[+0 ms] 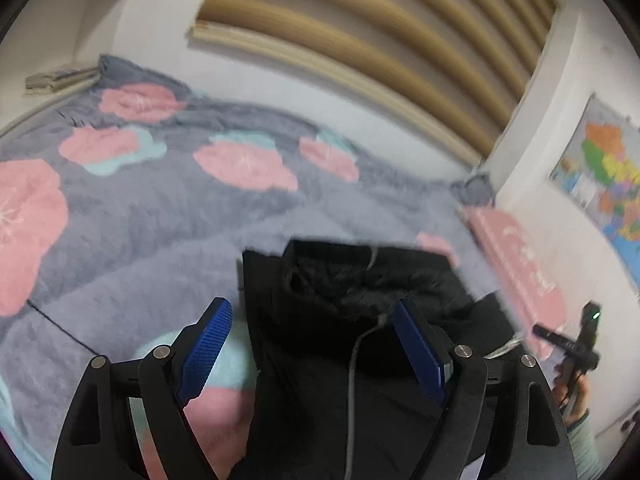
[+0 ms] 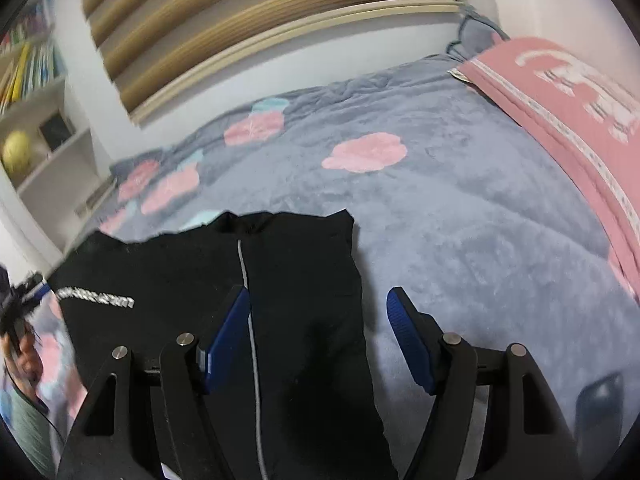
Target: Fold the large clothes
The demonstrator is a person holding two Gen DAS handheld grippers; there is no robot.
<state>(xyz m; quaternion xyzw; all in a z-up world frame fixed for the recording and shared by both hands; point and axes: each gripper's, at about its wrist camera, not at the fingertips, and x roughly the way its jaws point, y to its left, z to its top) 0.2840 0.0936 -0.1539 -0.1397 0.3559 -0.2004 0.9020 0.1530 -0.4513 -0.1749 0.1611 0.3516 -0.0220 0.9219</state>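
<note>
Lying on the bed, the black garment is spread over the grey blanket with pink flowers, and you are hovering both tongs above it. Your left tongs are standing wide apart, the blue pads gripping nothing: one pad is sitting over the blanket just beside the garment's edge, the other over the dark cloth near the grey drawstring. Your right tongs are also standing apart and empty, with one pad over the cloth beside the pale cord and the other over bare blanket past the garment's right edge. A white printed strip is showing on the garment toward the left in the right wrist view. A pink pillow is lying well apart at the bed's far side. Both views are looking blurred.
</note>
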